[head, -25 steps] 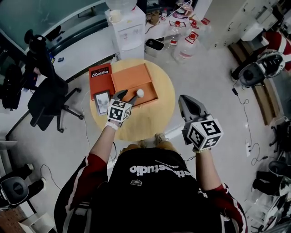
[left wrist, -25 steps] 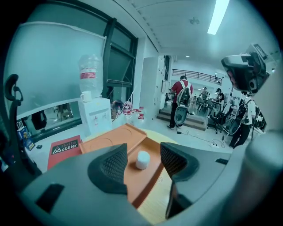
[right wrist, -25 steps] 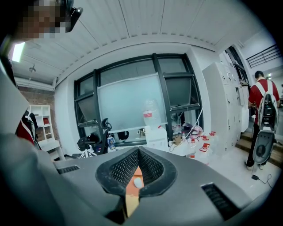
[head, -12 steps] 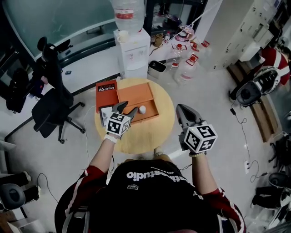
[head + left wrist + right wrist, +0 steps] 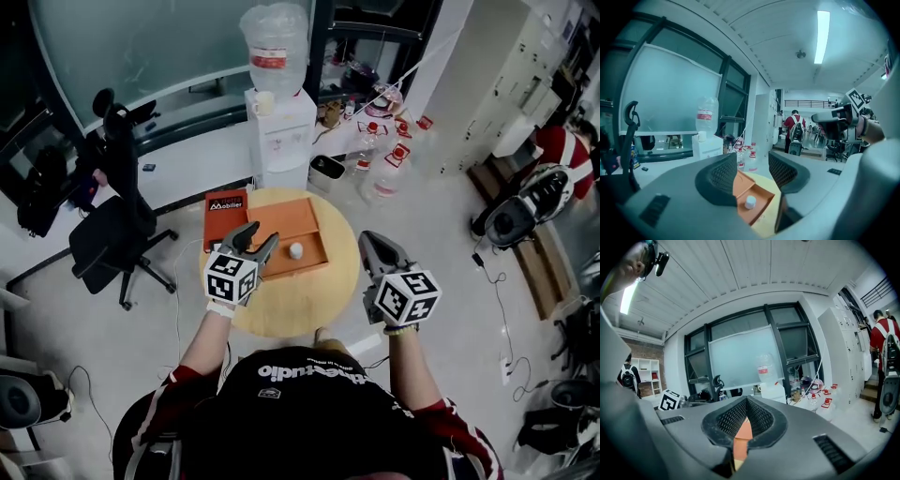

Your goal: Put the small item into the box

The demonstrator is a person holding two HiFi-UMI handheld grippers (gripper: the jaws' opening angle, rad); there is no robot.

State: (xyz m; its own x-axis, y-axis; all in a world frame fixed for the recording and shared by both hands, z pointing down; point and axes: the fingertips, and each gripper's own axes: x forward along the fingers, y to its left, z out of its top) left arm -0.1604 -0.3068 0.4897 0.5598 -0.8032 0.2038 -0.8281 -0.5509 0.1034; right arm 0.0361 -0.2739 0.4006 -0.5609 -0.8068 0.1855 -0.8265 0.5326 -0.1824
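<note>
- One small white item lies inside the orange box, toward the desk's far edge.
- Left gripper hovers nearer, just left of it; its fingers are spread, closing on nothing.
- Right gripper's fingers are pressed together.

- Small item in the box, just ahead of the left gripper, its empty jaws closing.
- Box on the table, forward-left of the right gripper.

The left gripper hides the near-left corner of the orange box; the white item is too small to identify.
</note>
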